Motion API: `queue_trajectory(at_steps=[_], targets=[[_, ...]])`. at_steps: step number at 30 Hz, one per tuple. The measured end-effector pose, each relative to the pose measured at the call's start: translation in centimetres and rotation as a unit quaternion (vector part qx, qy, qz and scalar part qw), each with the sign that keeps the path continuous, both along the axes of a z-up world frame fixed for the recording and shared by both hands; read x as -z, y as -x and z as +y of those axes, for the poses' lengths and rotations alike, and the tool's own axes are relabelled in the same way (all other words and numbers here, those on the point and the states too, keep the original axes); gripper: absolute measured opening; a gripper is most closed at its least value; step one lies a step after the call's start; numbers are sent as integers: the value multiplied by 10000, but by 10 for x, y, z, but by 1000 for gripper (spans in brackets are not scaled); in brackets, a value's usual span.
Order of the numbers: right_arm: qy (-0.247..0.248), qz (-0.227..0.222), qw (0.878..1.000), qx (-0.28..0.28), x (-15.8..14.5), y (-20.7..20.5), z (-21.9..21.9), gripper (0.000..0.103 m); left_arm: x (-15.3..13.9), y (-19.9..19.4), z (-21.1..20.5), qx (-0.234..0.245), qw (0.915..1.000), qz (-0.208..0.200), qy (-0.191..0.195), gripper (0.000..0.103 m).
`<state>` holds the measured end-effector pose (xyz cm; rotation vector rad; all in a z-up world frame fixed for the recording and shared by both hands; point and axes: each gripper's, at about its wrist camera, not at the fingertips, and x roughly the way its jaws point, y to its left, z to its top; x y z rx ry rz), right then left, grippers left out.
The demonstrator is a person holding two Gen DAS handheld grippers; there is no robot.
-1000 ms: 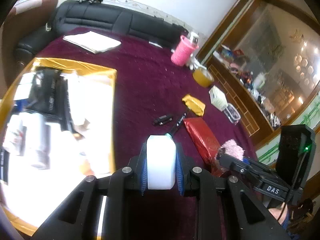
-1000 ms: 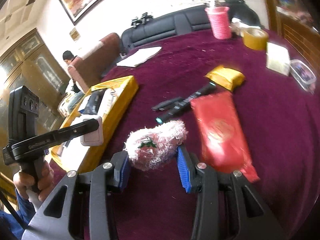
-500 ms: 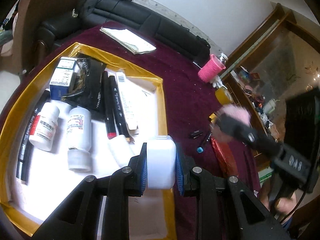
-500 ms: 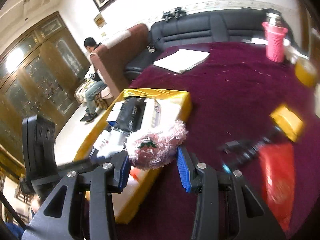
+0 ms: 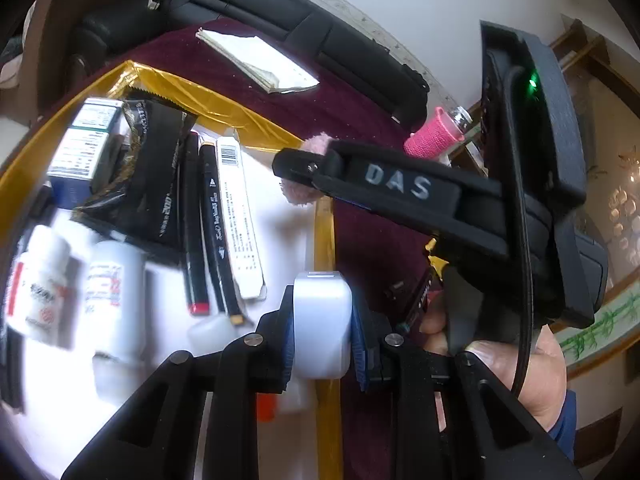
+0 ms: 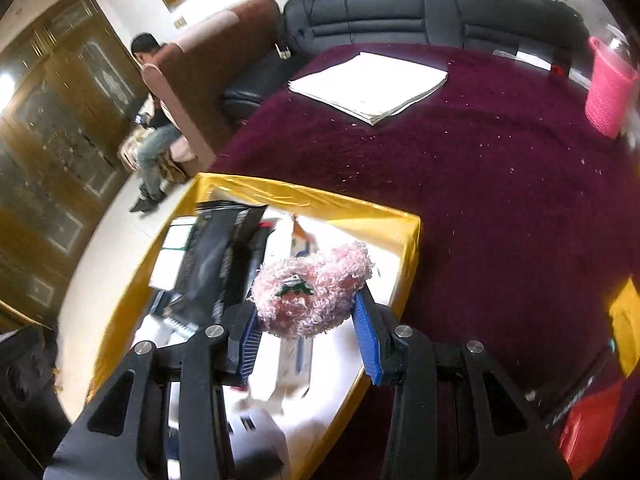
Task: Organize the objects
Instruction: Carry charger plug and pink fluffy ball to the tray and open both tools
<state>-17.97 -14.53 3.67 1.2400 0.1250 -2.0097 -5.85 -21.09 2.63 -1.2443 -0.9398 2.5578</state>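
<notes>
My left gripper (image 5: pixel 322 322) is shut on a white rounded block (image 5: pixel 320 312) and holds it over the right side of the gold-rimmed tray (image 5: pixel 322 236). My right gripper (image 6: pixel 306 320) is shut on a pink fluffy toy (image 6: pixel 316 292) with a small green patch, above the tray's (image 6: pixel 408 256) far right part. In the left wrist view the right gripper's black finger crosses the frame, and the pink fluff (image 5: pixel 304 196) shows at its tip near the tray's rim. Lying in the tray are two white bottles (image 5: pixel 116 284), dark pens (image 5: pixel 212 224), a black pouch (image 5: pixel 156 184) and small boxes (image 5: pixel 86 140).
The table wears a dark red cloth (image 6: pixel 500 200). On it lie a stack of white papers (image 6: pixel 368 88), a pink cup (image 6: pixel 608 88), a yellow packet (image 6: pixel 626 324), a red packet (image 6: pixel 588 432) and black pens (image 5: pixel 416 300). A black sofa (image 6: pixel 420 12) stands behind; a person (image 6: pixel 154 120) sits at far left.
Both grippers have swung left from over the red cloth to over the tray, each keeping its load. The right gripper now crosses close in front of the left camera.
</notes>
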Motion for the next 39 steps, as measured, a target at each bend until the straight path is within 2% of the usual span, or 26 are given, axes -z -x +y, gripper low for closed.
queue_trajectory(at_steps=[4,8,15,22,24,32,39], targets=[[-196,-206,9996,-82,11,12,-10,39,8,8,-3,-103,9999,-60,5,20],[-395,-185,9990,-130,18,16,-17,39,12,11,-2,-115,9999,-93,-59,20],[-426,-214,9988,-87,22,21,-23,41,18,14,-4,-158,9997,-188,-82,21],[-227,-248,9994,-34,15,22,-17,46,15,10,-2,-137,9997,-123,-152,32],[-179,-222,9996,-46,12,22,-15,50,14,9,-4,-135,9997,-108,-194,32],[35,-246,9997,-7,5,19,-6,50,7,1,-4,-97,9996,-40,-275,32],[491,-406,9979,128,0,10,32,51,-4,-12,2,-23,9998,77,-196,32]])
